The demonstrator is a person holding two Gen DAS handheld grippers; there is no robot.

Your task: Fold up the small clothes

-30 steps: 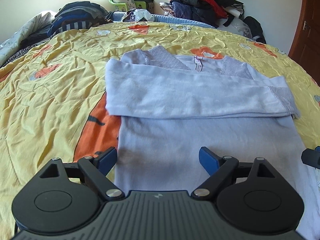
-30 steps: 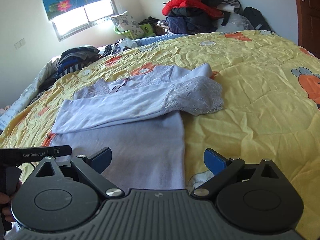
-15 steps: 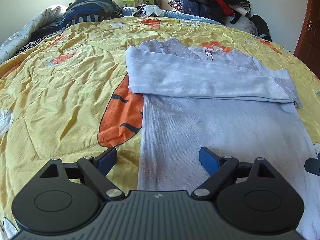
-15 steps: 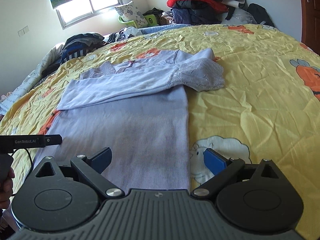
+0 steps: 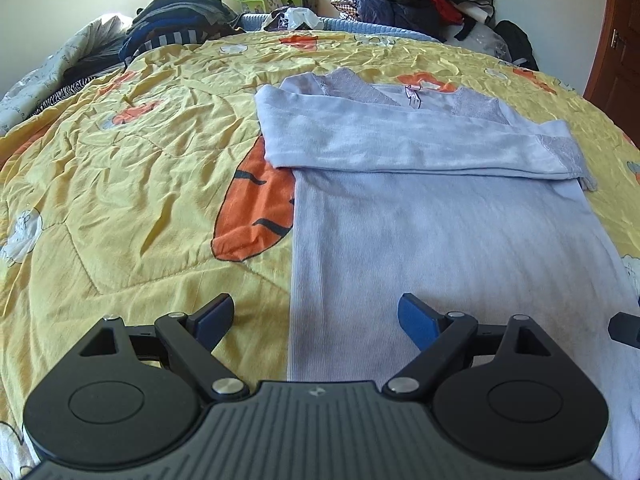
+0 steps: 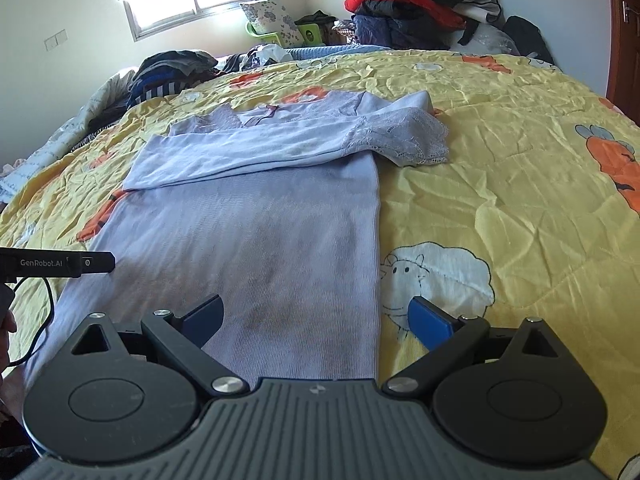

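Left tongs (image 5: 316, 316), right tongs (image 6: 316, 316) both agape, empty | pulled back toward top's (image 5: 440, 240) hem at quilt's (image 5: 120, 200) near edge | bottom fold likely next

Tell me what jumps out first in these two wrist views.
A pale lilac top lies flat in the middle of a yellow cartoon-print quilt, its sleeves folded across the chest. Both grippers, left and right, hang open over the near hem. A heap of red and dark clothes sits behind the bed.
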